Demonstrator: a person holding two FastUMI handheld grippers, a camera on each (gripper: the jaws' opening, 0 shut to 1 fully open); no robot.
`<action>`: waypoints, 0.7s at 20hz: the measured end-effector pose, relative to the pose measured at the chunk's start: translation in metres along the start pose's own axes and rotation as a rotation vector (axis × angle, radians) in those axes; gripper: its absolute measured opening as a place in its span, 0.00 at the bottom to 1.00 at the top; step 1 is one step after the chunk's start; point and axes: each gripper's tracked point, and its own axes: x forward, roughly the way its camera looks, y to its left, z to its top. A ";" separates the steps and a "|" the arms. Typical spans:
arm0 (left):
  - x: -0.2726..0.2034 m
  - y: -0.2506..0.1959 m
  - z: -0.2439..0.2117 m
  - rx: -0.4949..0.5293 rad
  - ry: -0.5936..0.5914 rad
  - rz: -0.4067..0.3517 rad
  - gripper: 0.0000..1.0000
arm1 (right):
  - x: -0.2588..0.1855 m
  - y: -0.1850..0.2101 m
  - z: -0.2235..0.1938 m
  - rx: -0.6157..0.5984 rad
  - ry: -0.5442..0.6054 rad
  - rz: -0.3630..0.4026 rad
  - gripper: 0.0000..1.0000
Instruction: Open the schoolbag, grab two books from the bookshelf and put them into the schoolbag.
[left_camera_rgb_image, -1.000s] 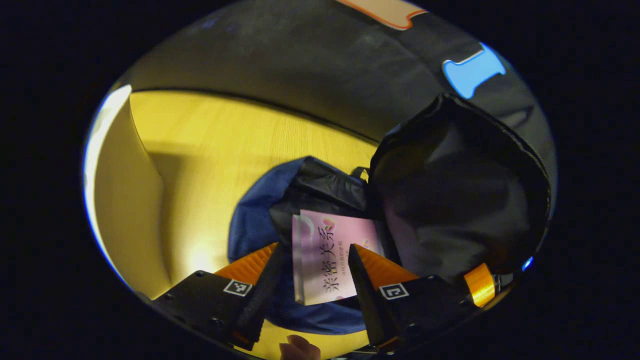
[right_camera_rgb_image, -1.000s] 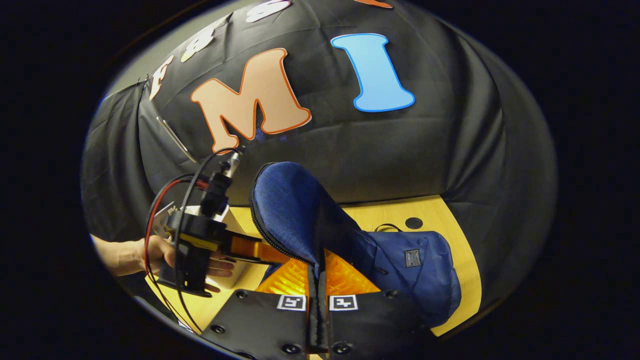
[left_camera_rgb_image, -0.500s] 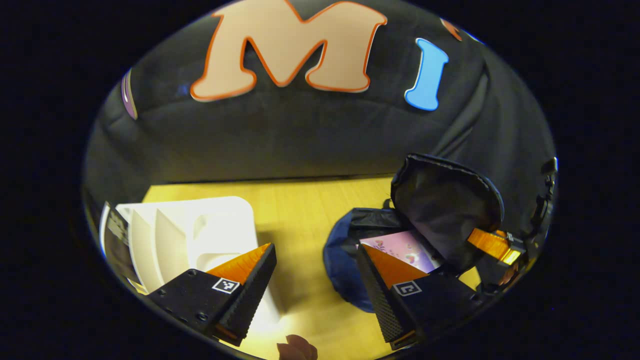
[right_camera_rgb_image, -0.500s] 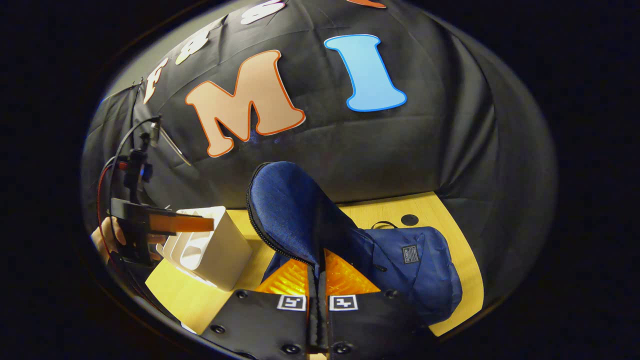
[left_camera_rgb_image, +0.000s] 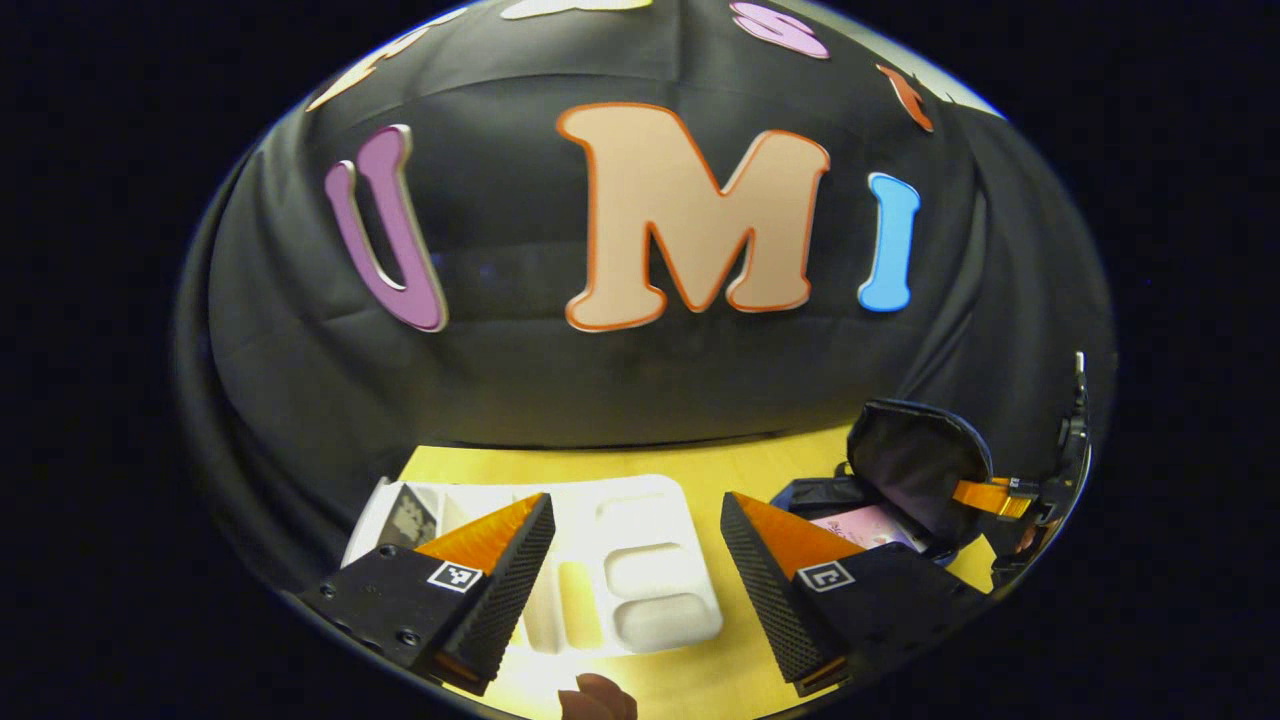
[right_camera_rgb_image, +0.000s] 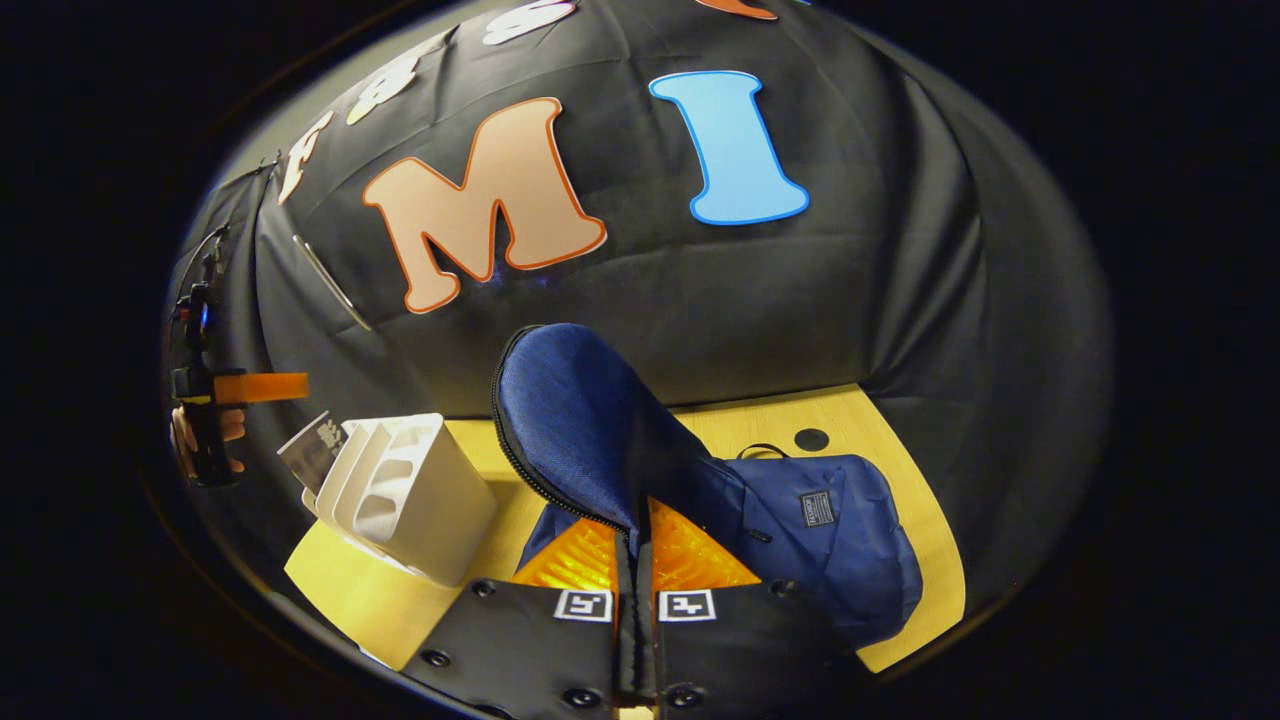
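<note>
My right tongs (right_camera_rgb_image: 636, 590) grip the bag flap (right_camera_rgb_image: 575, 420); left tongs (left_camera_rgb_image: 635, 570) are open, so I approach the shelf's (left_camera_rgb_image: 640, 560) remaining book (left_camera_rgb_image: 408, 515) squarely.

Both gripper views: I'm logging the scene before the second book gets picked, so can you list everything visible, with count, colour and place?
schoolbag: one, blue, lying on the table's right side, its flap held up.
pink book: one, inside the open schoolbag.
bookshelf: one, white, slotted, on the table's left side.
dark book: one, standing in the bookshelf's far-left slot.
table: one, yellow wood, under everything.
booth wall: black cloth, behind the table.
hand: one, at far left, holding the left gripper.
left gripper: one, open and carrying nothing, above the bookshelf.
right gripper: one, shut on the flap's edge.
</note>
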 end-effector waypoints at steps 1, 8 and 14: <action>-0.003 0.015 0.002 -0.004 -0.006 0.021 0.98 | 0.000 0.000 0.000 0.000 0.001 -0.004 0.00; -0.025 0.130 0.003 -0.020 -0.011 0.156 0.98 | 0.000 0.001 0.002 0.010 -0.003 -0.017 0.03; -0.002 0.190 -0.050 -0.072 0.111 0.162 0.97 | -0.006 -0.003 0.006 0.020 -0.014 -0.029 0.00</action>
